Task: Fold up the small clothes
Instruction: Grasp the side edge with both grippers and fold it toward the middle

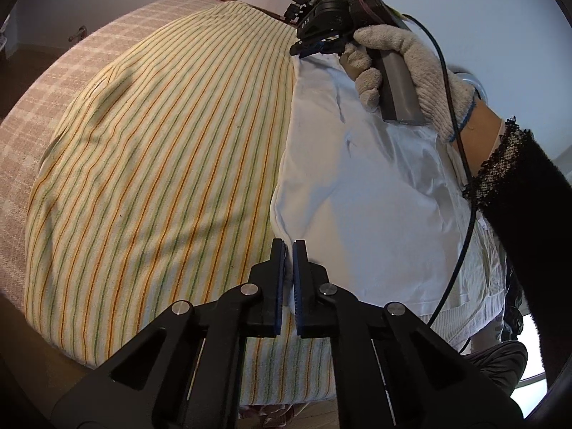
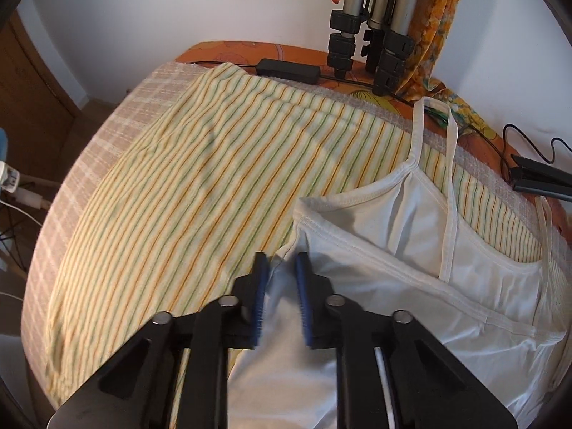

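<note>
A white strappy camisole (image 2: pixel 411 286) lies on the striped towel (image 2: pixel 214 186) at the right side, folded over lengthwise; its thin straps (image 2: pixel 451 186) point to the far edge. In the left wrist view the camisole (image 1: pixel 375 207) fills the right side. My left gripper (image 1: pixel 289 250) is shut on its near folded edge. My right gripper (image 2: pixel 280 268) stands slightly open around the cloth's left edge; white fabric lies between its blue pads (image 2: pixel 303 286). In the left wrist view it (image 1: pixel 314 48) is at the camisole's far end, held by a gloved hand (image 1: pixel 404 68).
The yellow, green and orange striped towel (image 1: pixel 161 161) covers a checked beige cloth (image 1: pixel 21 143) on the table. A tripod (image 2: pixel 371 35), a black power brick (image 2: pixel 287 68), cables and a black flat object (image 2: pixel 540 178) sit along the far orange edge.
</note>
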